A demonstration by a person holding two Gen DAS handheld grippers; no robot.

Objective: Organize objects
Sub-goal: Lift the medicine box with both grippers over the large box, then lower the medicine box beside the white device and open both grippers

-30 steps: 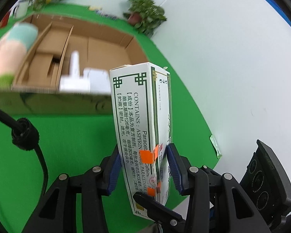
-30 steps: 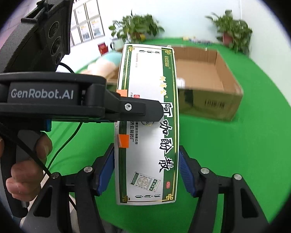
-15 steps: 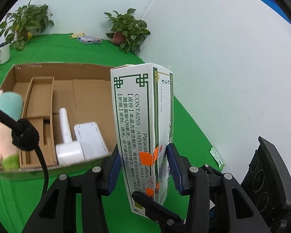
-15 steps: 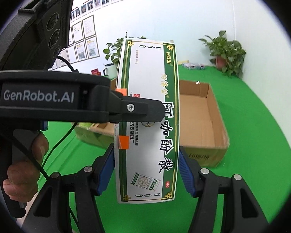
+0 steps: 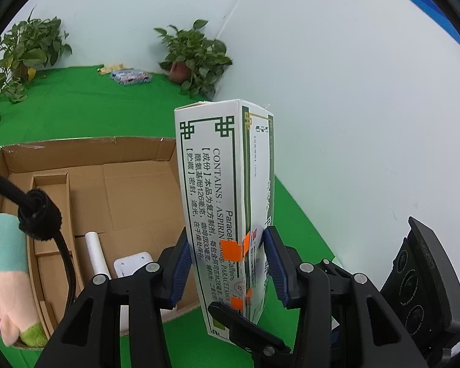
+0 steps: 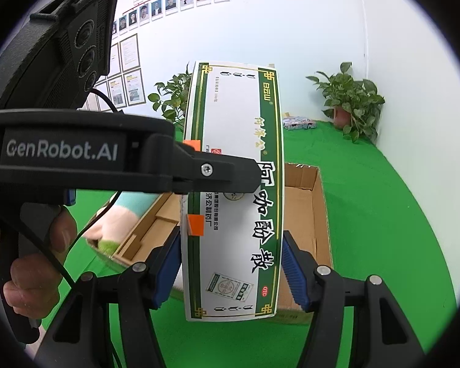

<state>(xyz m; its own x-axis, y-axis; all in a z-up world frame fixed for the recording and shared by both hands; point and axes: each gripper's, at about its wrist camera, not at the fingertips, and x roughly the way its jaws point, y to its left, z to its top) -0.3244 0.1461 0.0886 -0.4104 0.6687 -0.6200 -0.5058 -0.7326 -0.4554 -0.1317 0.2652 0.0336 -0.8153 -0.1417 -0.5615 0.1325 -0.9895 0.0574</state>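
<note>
A tall white-and-green medicine box (image 5: pixel 217 184) hangs upright in the air, above the near right corner of an open cardboard box (image 5: pixel 107 184). My left gripper (image 5: pixel 228 266) is shut on its narrow sides, low down near the orange tape. My right gripper (image 6: pixel 231 271) is shut on the same medicine box (image 6: pixel 233 168) across its wide printed face. In the right wrist view the left gripper's finger (image 6: pixel 214 171) lies across that face, held by a person's hand (image 6: pixel 30 276). Behind stands the cardboard box (image 6: pixel 319 214).
Inside the cardboard box are dividers, a white cylinder (image 5: pixel 95 251) and a white plate (image 5: pixel 132 263). A plush toy (image 5: pixel 3 260) lies at its left end. Potted plants (image 5: pixel 193 58) and small packets (image 5: pixel 128 76) sit at the back of the green cloth. A white wall runs along the right.
Both grippers have risen with the medicine box still held. The cardboard box has dropped lower in both views and its inside now shows from above.
</note>
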